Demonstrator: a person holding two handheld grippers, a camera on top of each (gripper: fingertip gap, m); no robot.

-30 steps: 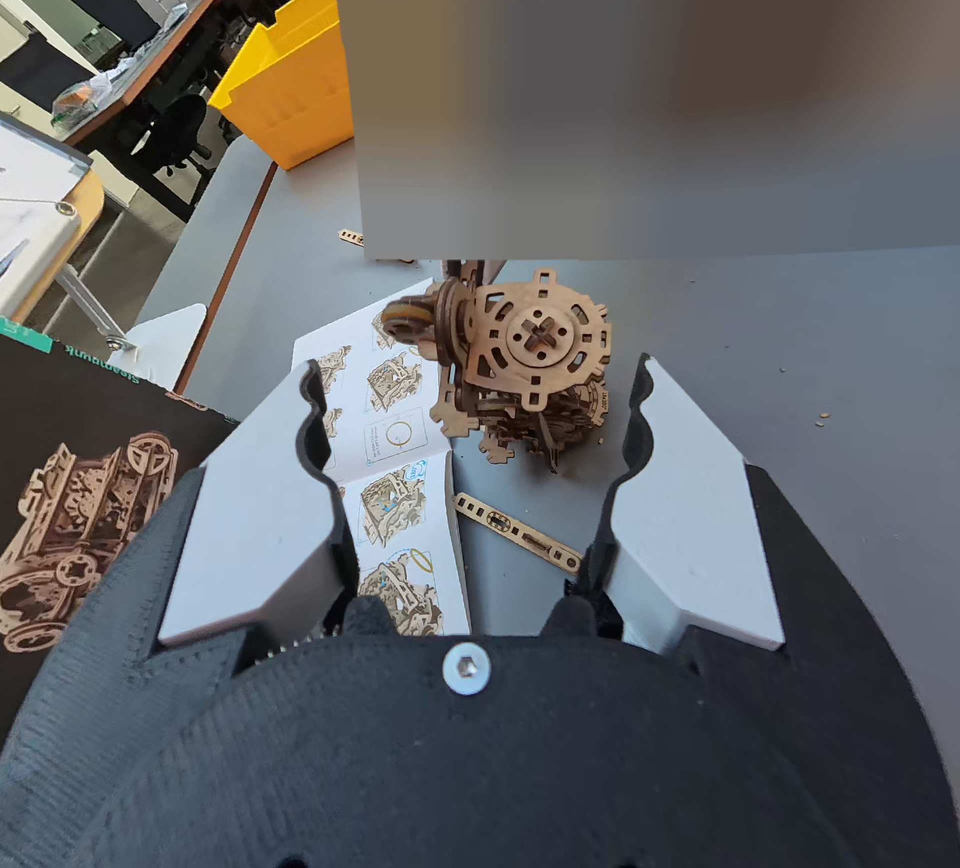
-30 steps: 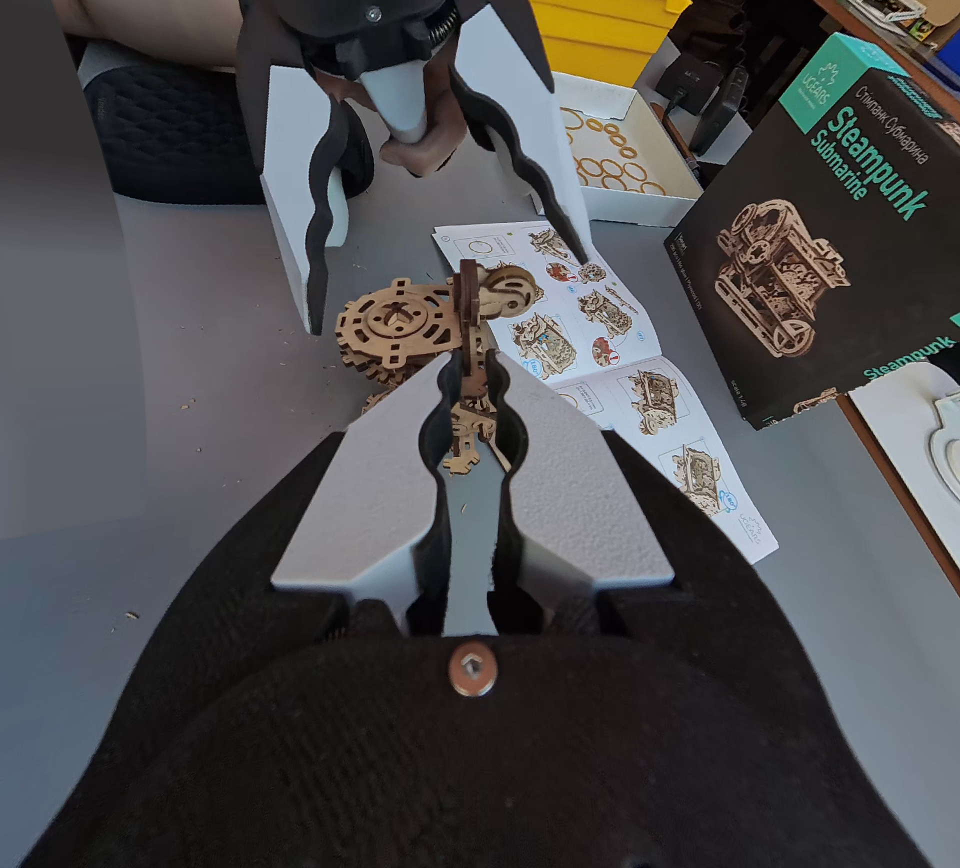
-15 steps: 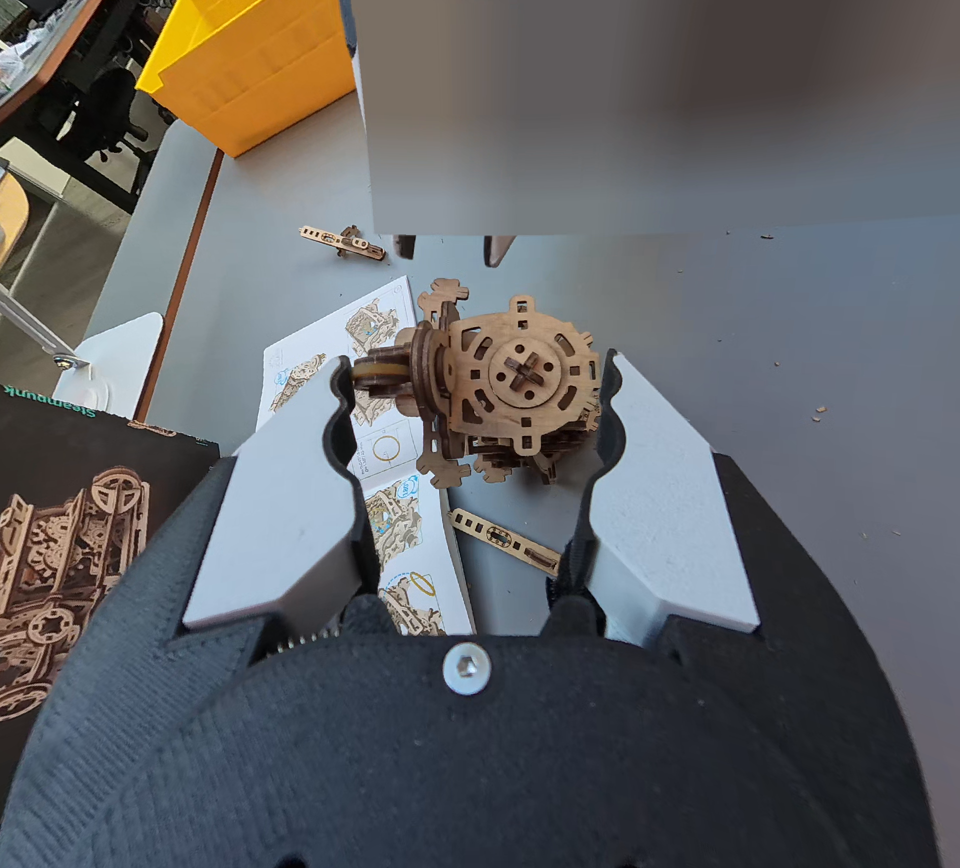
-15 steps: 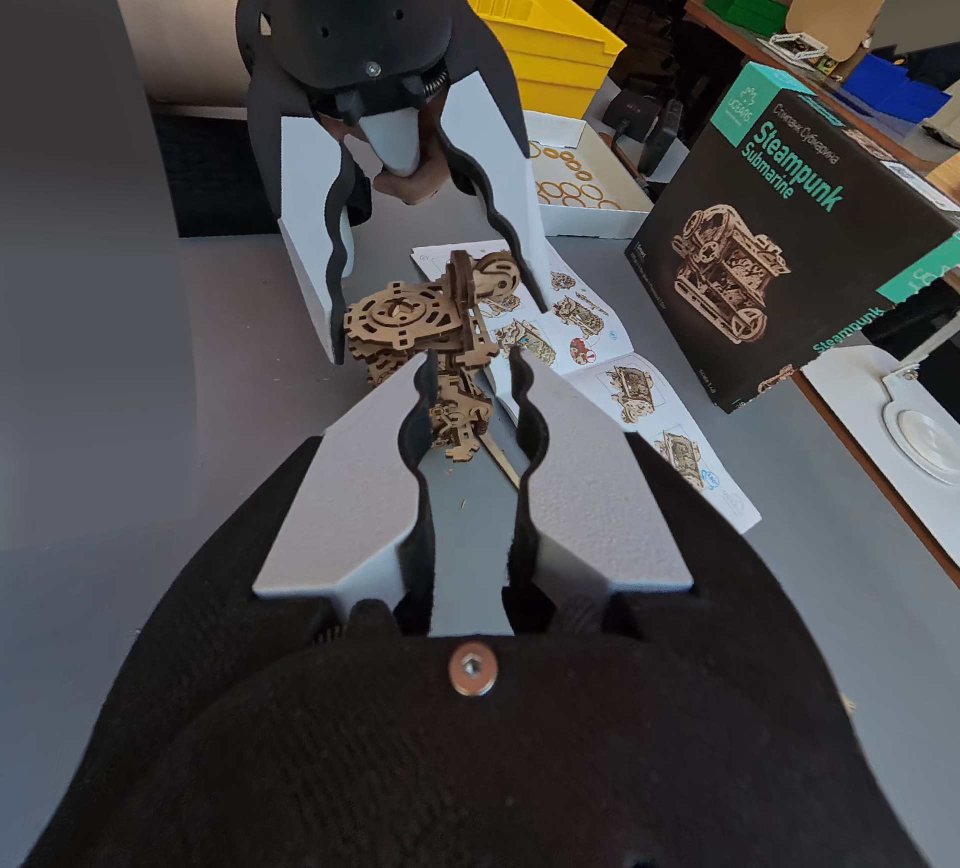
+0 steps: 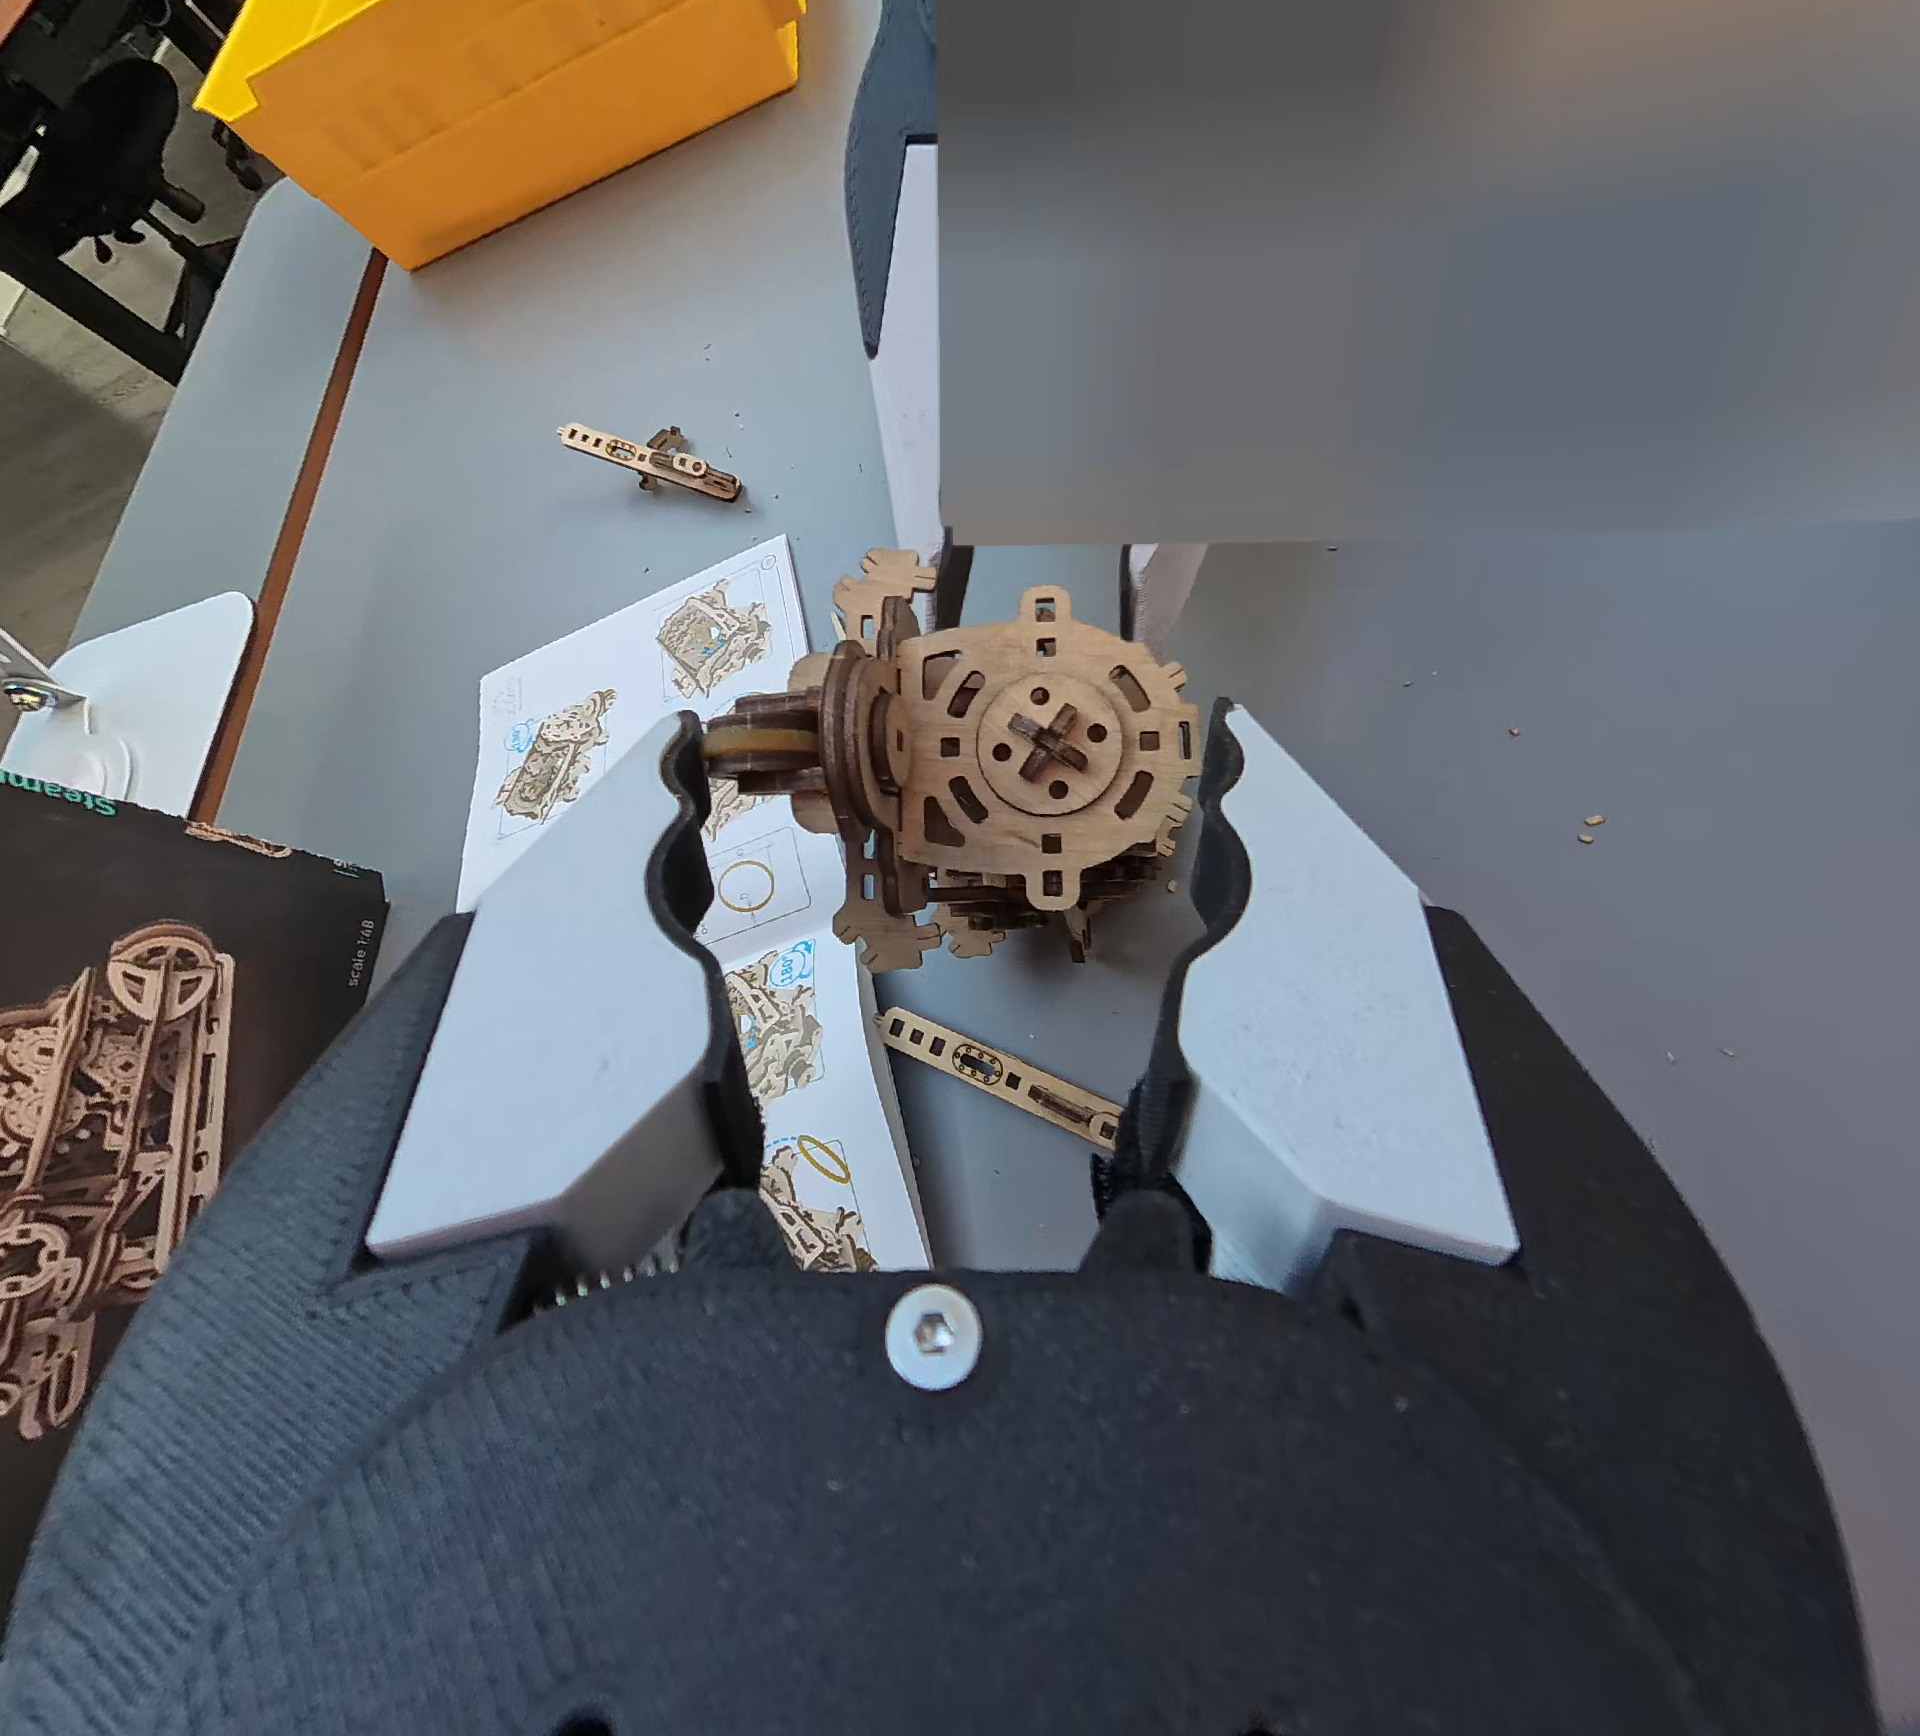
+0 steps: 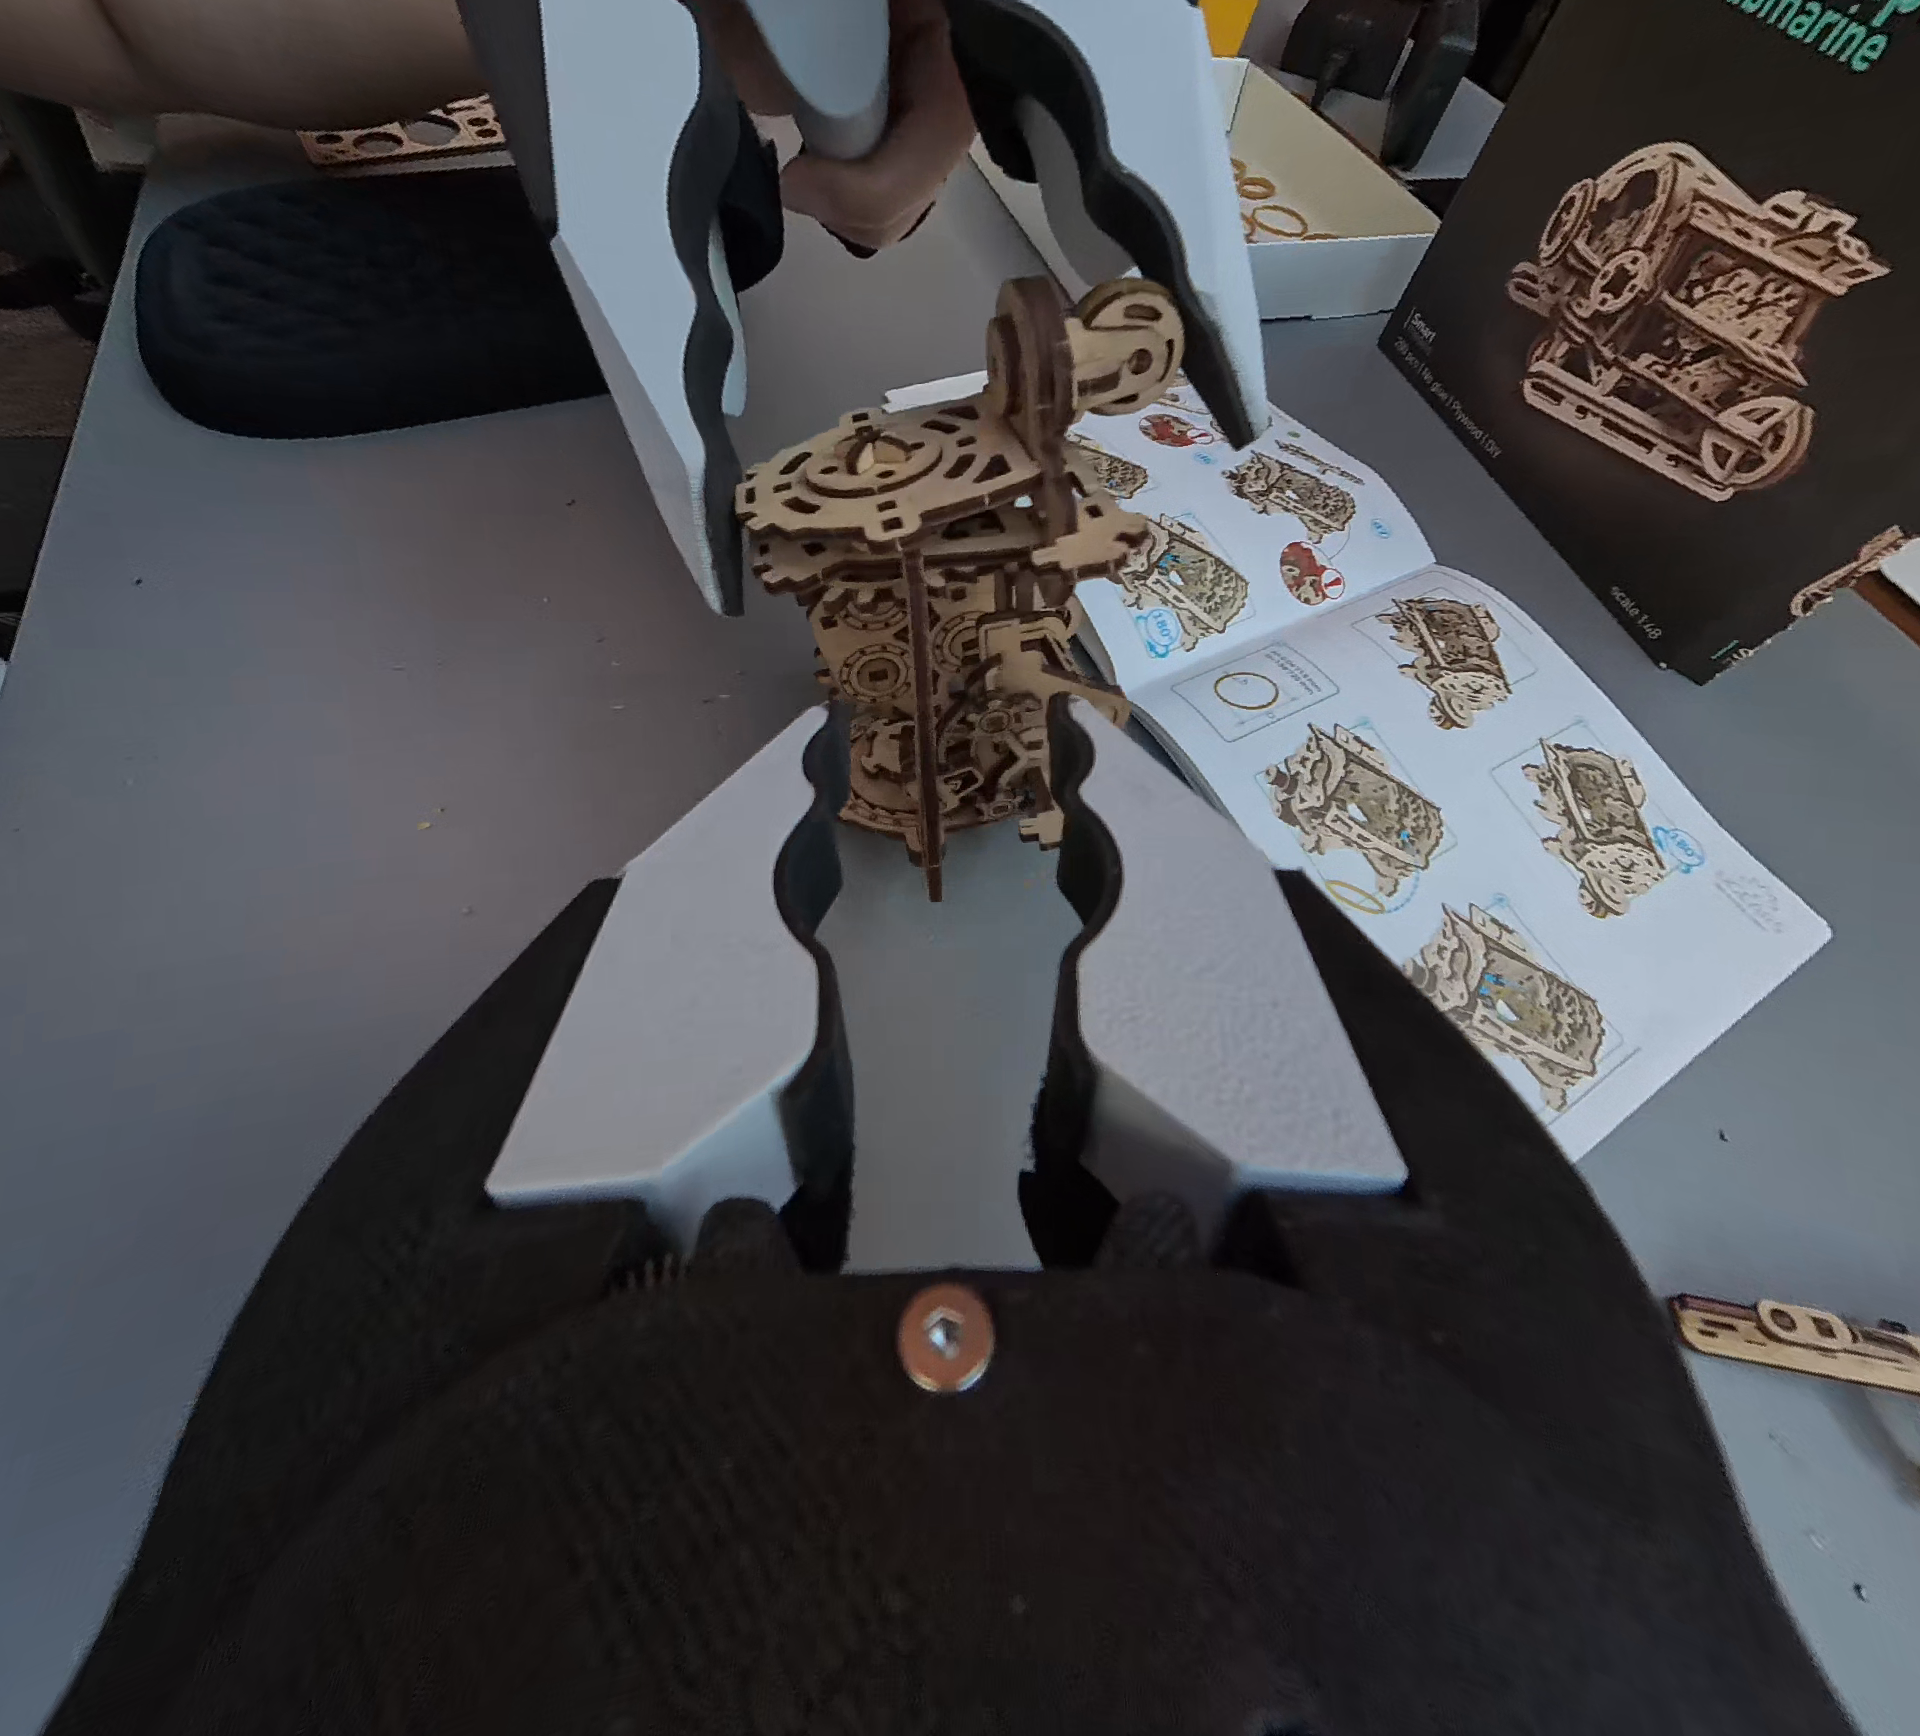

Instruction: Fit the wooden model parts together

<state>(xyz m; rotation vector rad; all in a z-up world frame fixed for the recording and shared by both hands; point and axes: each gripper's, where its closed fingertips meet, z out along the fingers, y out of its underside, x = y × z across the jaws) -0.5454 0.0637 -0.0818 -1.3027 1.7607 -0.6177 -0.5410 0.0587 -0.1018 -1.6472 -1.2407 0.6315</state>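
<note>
The model (image 6: pixel 935 606) stands upright on the table (image 6: pixel 312 751), beside the booklet (image 6: pixel 1455 803). The right gripper (image 6: pixel 945 751) grasps its lower part. The left gripper (image 5: pixel 945 751), jaws released, straddles the top and should close gently, squarely.

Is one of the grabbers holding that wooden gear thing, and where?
The right hand-held gripper appears to grip the lower part of the light-brown wooden gear model. The left hand-held gripper is open around its top, not clearly gripping.
</note>
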